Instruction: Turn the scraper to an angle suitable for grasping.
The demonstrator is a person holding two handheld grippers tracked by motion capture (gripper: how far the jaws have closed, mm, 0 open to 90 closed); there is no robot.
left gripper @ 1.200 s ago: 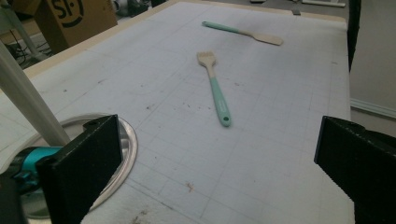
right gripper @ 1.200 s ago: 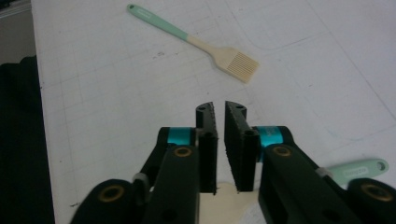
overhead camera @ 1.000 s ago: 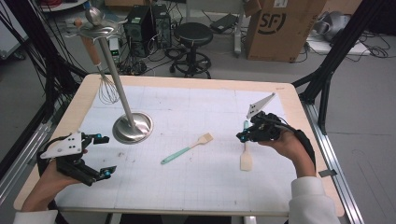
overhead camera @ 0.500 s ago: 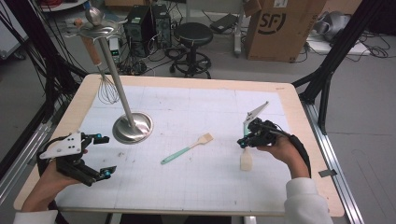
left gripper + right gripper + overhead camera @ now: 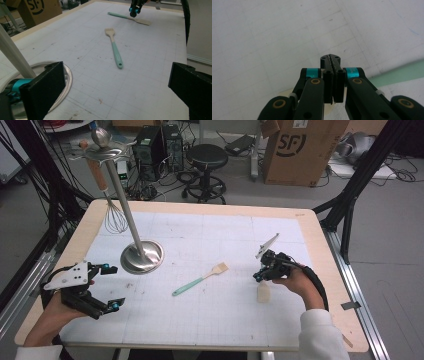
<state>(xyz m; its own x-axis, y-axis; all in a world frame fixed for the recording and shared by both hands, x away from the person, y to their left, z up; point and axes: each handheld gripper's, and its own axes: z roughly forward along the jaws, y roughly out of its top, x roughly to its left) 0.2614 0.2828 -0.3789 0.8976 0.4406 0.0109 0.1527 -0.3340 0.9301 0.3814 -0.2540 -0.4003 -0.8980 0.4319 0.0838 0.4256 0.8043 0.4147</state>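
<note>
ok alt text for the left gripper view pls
Between two open black jaws, a green-handled spatula lies on a white gridded table. Farther off, the right gripper reaches down to a second spatula; a metal stand's round base sits at left.

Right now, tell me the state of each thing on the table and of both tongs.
Left tongs: jaws wide open, empty, held near the table's front left.
Right tongs: jaws shut, nothing between them, pointing down over one spatula.
Spatula under the right tongs: lying flat.
Middle spatula: lying flat, untouched.
Whisk: hanging from the stand.
Stand: upright on its round base.
</note>
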